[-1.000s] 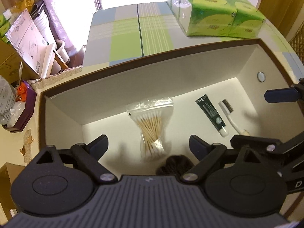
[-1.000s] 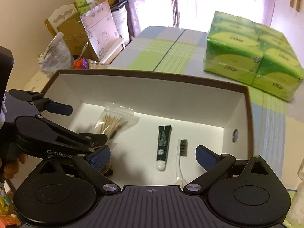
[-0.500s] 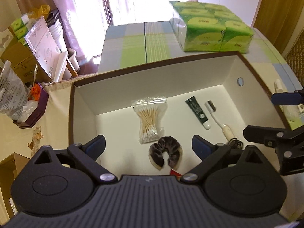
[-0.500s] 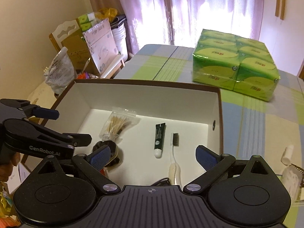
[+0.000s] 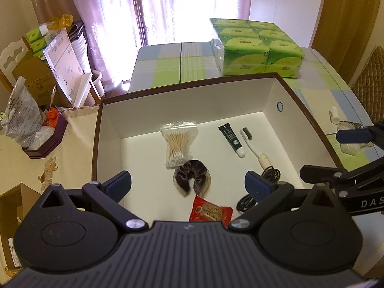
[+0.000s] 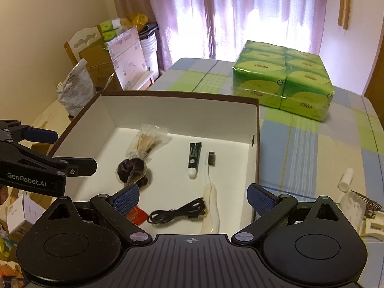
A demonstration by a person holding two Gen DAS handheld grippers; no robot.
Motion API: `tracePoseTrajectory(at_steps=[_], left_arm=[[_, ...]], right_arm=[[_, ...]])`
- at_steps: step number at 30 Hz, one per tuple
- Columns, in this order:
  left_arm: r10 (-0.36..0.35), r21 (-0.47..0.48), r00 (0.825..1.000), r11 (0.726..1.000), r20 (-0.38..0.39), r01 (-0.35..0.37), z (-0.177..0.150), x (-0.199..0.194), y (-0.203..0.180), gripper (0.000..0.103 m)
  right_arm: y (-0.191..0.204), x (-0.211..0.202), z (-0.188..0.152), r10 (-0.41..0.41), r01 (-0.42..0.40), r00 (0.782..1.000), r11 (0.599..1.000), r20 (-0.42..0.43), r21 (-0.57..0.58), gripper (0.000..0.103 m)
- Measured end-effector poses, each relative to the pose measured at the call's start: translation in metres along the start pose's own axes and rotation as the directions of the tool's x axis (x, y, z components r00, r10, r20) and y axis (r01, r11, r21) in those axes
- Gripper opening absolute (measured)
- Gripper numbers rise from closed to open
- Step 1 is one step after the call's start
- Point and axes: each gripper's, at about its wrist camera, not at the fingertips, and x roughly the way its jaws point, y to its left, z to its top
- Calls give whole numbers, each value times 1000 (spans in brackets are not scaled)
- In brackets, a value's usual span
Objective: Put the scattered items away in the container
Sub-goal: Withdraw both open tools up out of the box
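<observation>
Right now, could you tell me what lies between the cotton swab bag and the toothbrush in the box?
The dark green tube, lying parallel beside the toothbrush and right of the swab bag, seen in both wrist views.

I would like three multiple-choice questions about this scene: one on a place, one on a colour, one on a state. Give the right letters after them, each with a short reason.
1. Where does the toothbrush lie?
A. on the tablecloth
B. inside the box, beside the dark green tube
C. on the tissue packs

2. What colour is the flat packet near the scrunchie?
A. red
B. blue
C. white

3. How are the fingers of the right gripper?
A. shut on the cable
B. shut on nothing
C. open, holding nothing

Answers:
1 B, it lies on the box floor, next to the tube.
2 A, it shows red with gold print.
3 C, the pads stand wide apart, with nothing between them.
</observation>
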Motion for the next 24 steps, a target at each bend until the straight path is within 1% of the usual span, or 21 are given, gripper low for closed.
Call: tracePoseTrajectory(at_steps=[5, 10, 24], left_arm=[[8, -7, 1000, 1000, 13, -8, -10, -14, -7, 99], [10, -11, 1000, 1000, 23, -10, -20, -27, -14, 99], [11, -21, 1000, 1000, 0, -11, -50, -45, -40, 99]], right_arm=[[7, -12, -7, -7, 7, 1000, 999, 19, -35, 101], [10, -23, -16, 6, -5, 999, 999, 32, -37, 101], [8, -44, -45, 34, -34, 999, 998, 8, -44, 101]])
